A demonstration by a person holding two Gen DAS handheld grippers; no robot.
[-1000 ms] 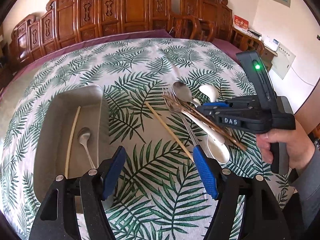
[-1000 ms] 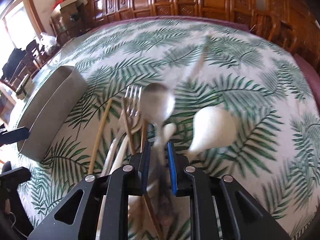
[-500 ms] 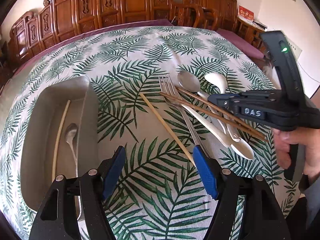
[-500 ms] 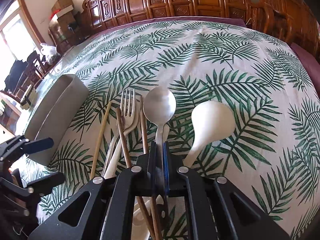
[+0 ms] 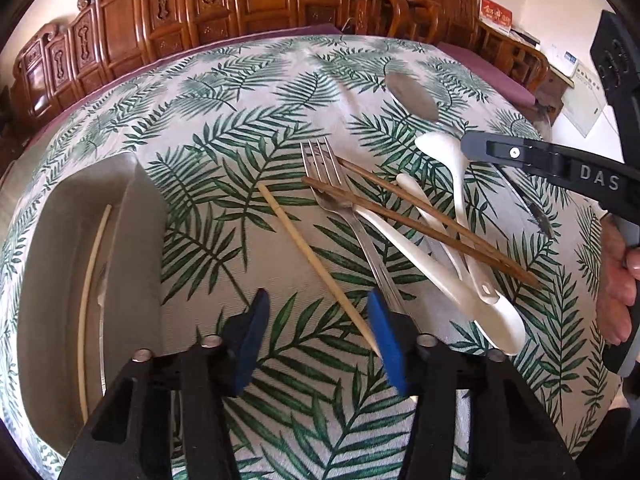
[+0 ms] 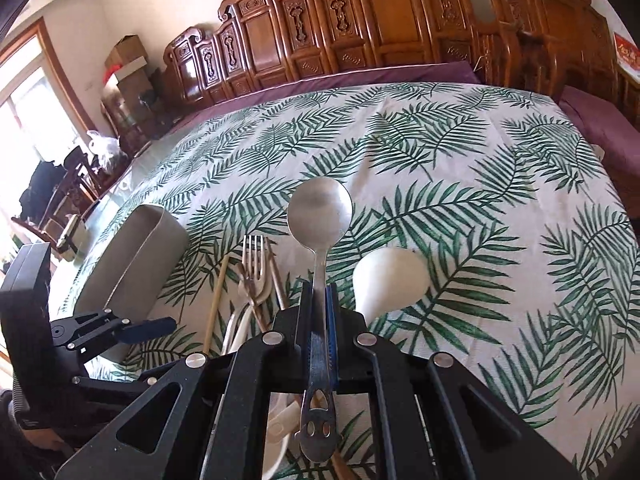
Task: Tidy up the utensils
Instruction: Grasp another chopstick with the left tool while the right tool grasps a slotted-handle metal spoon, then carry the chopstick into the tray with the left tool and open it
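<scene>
My right tongs (image 6: 319,300) are clamped on the metal spoon (image 6: 320,216), now lifted clear of the pile beside the tray (image 5: 136,216) on the desk; next it goes into that tray. My left tongs (image 5: 316,332) hang apart over the pale chopstick (image 5: 316,260).

"DAS" in pale capitals on side of right gripper (image 5: 472,148); red wall card (image 5: 496,12) characters unreadable
</scene>
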